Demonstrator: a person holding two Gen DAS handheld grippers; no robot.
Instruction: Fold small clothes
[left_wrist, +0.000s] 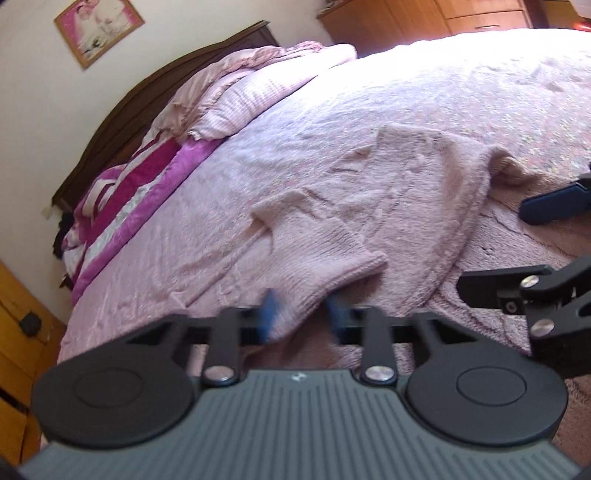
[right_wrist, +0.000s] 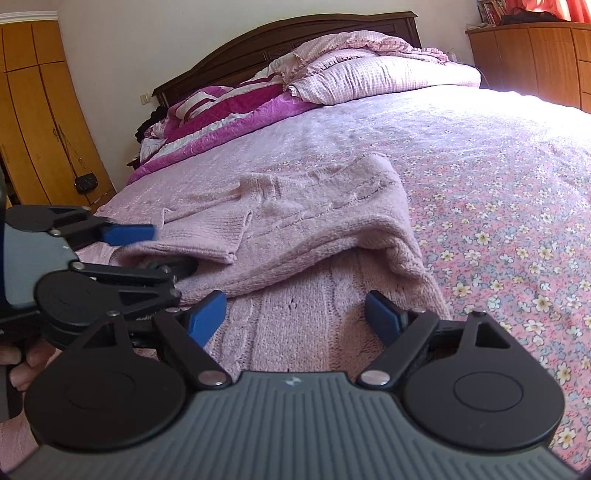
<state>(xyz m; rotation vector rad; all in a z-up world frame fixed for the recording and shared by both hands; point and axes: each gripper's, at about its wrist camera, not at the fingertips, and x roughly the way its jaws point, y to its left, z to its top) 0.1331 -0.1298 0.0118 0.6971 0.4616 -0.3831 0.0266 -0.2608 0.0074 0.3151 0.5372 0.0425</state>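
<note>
A pink knit sweater (left_wrist: 388, 192) (right_wrist: 314, 221) lies partly folded on the bed, its upper half doubled over the lower one. In the left wrist view my left gripper (left_wrist: 303, 314) has its blue pads pressed on a fold of the sweater's near edge. The right wrist view shows that gripper (right_wrist: 166, 249) at the left, one finger above the knit edge and one below it. My right gripper (right_wrist: 295, 315) stands open just above the sweater's lower part, with nothing pinched between its pads. It also shows at the right edge of the left wrist view (left_wrist: 493, 249).
The bed has a pink floral cover (right_wrist: 498, 206). Pillows (right_wrist: 369, 74) and a magenta blanket (right_wrist: 229, 107) are piled against the dark headboard (right_wrist: 258, 40). Wooden wardrobes (right_wrist: 37, 110) stand on both sides. A hand (right_wrist: 22, 365) holds the left gripper.
</note>
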